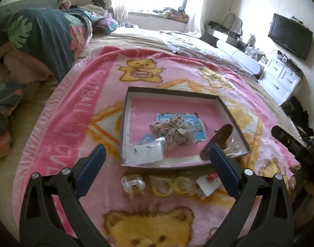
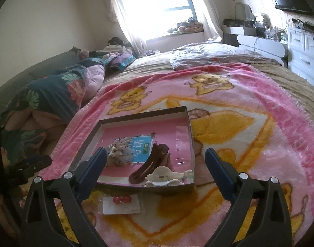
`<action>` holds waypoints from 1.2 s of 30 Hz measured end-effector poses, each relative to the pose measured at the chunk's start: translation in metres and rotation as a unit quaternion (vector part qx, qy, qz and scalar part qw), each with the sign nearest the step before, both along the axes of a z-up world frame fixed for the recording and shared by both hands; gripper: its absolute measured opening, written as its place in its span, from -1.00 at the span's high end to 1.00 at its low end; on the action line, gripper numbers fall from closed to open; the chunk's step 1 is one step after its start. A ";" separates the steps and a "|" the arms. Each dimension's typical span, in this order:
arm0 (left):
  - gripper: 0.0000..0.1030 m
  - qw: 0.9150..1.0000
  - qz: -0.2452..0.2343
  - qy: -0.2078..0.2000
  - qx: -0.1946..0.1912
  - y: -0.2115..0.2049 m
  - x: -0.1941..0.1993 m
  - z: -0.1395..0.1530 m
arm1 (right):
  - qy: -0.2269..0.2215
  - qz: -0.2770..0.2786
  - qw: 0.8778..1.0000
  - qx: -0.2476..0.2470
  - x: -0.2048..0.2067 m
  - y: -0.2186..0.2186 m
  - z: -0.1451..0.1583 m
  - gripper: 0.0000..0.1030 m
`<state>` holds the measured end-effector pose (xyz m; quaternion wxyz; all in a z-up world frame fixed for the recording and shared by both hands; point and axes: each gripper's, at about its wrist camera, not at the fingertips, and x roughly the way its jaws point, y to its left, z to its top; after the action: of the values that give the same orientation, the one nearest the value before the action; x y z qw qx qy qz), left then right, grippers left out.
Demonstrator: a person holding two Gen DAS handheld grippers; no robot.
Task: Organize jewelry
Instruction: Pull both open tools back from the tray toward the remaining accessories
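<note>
Hovering wide open and holding nothing: left hand-held gripper [image 1: 155,151], blue-padded fingers [image 1: 91,164] spread apart above the near edge of the shallow square cardboard tray with pink floor [image 1: 169,93]. Likewise gaping and empty: right hand-held gripper [image 2: 155,158], poised just short of the same tray [image 2: 144,113].

Resting flat on the pink fleece teddy-bear blanket [image 1: 74,123] spread over the bed.

Lying inside the tray:
- floral fabric bow hair clip [image 1: 173,131], sitting on a blue printed card [image 1: 199,126] near the middle;
- long dark brown glossy hair claw [image 1: 217,139], slanting toward the near right corner;
- cream plastic hair claw [image 2: 163,176], tucked in that corner, just beside the brown one;
- small clear plastic bags with white backing [image 1: 146,151], filling the near left corner, contents too small to make out.

Waiting outside on the blanket, just beside the tray's near wall:
- coiled clear hair tie [image 1: 133,183];
- pair of yellow rings in clear wrapping [image 1: 171,186];
- white card carrying red round beads [image 2: 121,202].

Showing at the right edge of the left wrist view: black body of the other gripper, gripped by fingers.
</note>
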<state>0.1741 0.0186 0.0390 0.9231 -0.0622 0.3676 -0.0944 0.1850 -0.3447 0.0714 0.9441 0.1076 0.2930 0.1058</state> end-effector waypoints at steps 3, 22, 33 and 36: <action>-0.82 1.000 -0.002 -0.007 -0.002 -0.002 -0.009 0.007 | -0.006 -0.001 1.000 0.004 -0.009 -0.005 0.008 -0.85; -0.82 0.999 -0.001 -0.040 0.011 -0.011 -0.067 0.038 | -0.044 0.018 0.999 -0.004 -0.070 -0.010 0.038 -0.87; -0.82 0.999 0.002 -0.037 0.027 -0.011 -0.091 0.032 | -0.060 0.037 0.997 -0.033 -0.102 -0.002 0.044 -0.87; -0.82 0.999 0.003 -0.033 0.033 -0.013 -0.097 0.028 | -0.056 0.037 0.997 -0.037 -0.106 0.000 0.042 -0.87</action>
<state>0.0775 0.0056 0.0667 0.9366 -0.0293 0.3396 -0.0812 0.0793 -0.3450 0.1136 0.9579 0.0554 0.2468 0.1358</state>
